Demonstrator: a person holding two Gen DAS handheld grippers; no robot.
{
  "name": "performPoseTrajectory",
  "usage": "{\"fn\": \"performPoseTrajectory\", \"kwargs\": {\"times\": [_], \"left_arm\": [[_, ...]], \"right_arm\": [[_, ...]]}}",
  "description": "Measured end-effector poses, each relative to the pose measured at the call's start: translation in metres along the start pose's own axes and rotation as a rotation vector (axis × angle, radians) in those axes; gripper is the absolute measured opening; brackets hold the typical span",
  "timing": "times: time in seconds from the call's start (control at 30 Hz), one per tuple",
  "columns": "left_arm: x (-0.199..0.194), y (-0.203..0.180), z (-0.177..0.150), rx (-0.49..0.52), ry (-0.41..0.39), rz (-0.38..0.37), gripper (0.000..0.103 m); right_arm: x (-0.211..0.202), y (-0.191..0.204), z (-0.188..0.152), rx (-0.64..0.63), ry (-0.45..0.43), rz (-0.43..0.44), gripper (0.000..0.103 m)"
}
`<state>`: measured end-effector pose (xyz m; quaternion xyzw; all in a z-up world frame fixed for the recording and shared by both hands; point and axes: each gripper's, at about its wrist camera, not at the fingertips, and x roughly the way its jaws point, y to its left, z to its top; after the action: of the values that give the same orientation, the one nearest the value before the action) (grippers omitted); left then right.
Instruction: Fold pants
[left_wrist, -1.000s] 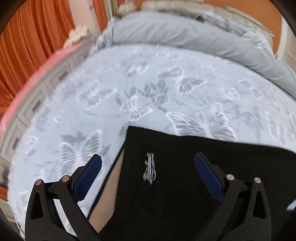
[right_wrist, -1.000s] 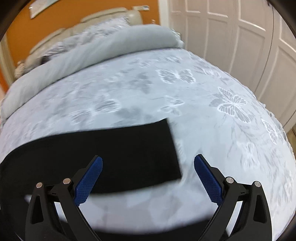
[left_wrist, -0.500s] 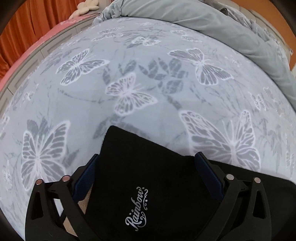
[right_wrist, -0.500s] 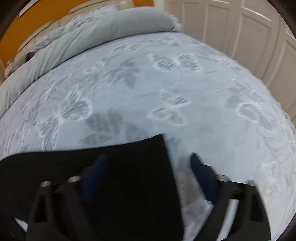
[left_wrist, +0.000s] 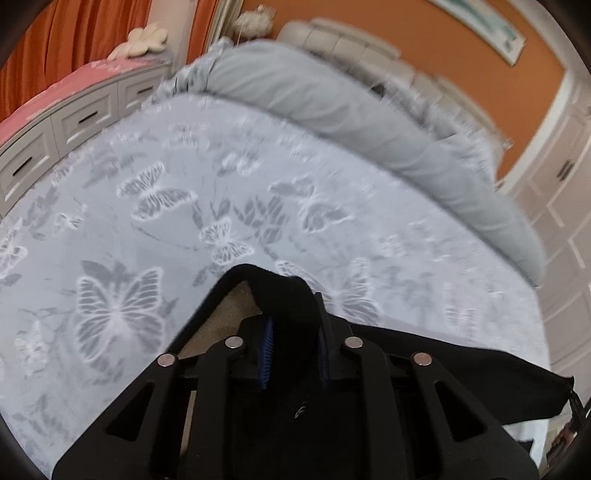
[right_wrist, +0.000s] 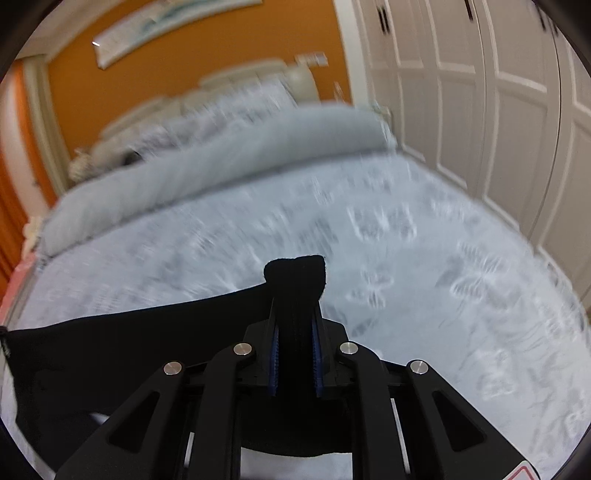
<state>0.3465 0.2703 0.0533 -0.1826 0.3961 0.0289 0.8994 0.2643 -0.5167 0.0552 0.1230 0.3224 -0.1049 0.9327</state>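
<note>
The black pants (left_wrist: 424, 369) are lifted off the butterfly-print bed (left_wrist: 166, 221) and stretched between my two grippers. My left gripper (left_wrist: 293, 321) is shut on one bunched corner, and the fabric humps up over its blue pads; a beige inner lining (left_wrist: 229, 314) shows beside it. In the right wrist view the pants (right_wrist: 147, 350) run off to the left. My right gripper (right_wrist: 295, 321) has its jaws closing on the other corner, with a black tuft pinched between the pads and sticking out above them.
A rolled grey duvet (left_wrist: 351, 110) lies across the far end of the bed, with a padded headboard (left_wrist: 351, 40) behind it. A grey drawer unit (left_wrist: 74, 118) lines the left side. White wardrobe doors (right_wrist: 480, 110) stand close on the right.
Both grippers went from wide open above the flat pants to shut on its corners. Both have risen, pulling the fabric up off the bed.
</note>
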Motion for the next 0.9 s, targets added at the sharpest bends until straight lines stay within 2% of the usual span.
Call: {"fn": "performPoseTrajectory", "kwargs": {"times": [0.1,0.2,0.37,0.43,0.5,0.6,0.63,0.67,0.7,0.73,0.77,0.8,0.83,0.9], "left_arm": [[-0.052,0.011,-0.012,0.012,-0.028,-0.055,0.014],[-0.096,0.022,-0.041,0.065,-0.033,-0.044,0.014],[-0.132,0.054,-0.109,0.111,0.02,-0.035,0.015],[-0.132,0.063,-0.136,0.137,0.05,0.003,0.017],[-0.122,0.069,-0.17,0.195,0.097,0.089,0.026],[-0.118,0.068,-0.204,0.229,0.116,0.173,0.035],[-0.123,0.067,-0.211,0.215,0.104,0.198,0.05],[-0.129,0.069,-0.214,0.191,0.092,0.188,0.068],[-0.138,0.071,-0.218,0.158,0.08,0.163,0.075],[-0.15,0.072,-0.219,0.093,0.066,0.126,0.088],[-0.158,0.075,-0.22,0.045,0.064,0.11,0.095],[-0.163,0.077,-0.219,-0.005,0.068,0.097,0.095],[-0.167,0.076,-0.217,-0.064,0.075,0.054,0.095],[-0.165,0.072,-0.217,-0.118,0.102,0.02,0.095]], "right_arm": [[-0.056,0.0,-0.003,-0.049,-0.074,0.053,0.011],[-0.102,-0.006,-0.025,-0.12,-0.095,0.059,0.011],[-0.13,-0.033,-0.086,-0.145,-0.021,0.042,0.012],[-0.128,-0.043,-0.115,-0.151,0.04,0.031,0.017],[-0.118,-0.049,-0.148,-0.166,0.111,-0.006,0.023],[-0.108,-0.058,-0.19,-0.148,0.189,-0.067,0.026],[-0.11,-0.06,-0.197,-0.124,0.194,-0.074,0.028],[-0.115,-0.061,-0.2,-0.101,0.187,-0.071,0.031],[-0.124,-0.064,-0.203,-0.073,0.165,-0.065,0.042],[-0.137,-0.065,-0.203,-0.041,0.129,-0.062,0.055],[-0.149,-0.066,-0.202,-0.016,0.089,-0.06,0.06],[-0.162,-0.065,-0.202,0.006,0.05,-0.053,0.068],[-0.176,-0.061,-0.2,0.037,0.007,-0.028,0.07],[-0.189,-0.051,-0.196,0.072,-0.021,0.038,0.071]]}}
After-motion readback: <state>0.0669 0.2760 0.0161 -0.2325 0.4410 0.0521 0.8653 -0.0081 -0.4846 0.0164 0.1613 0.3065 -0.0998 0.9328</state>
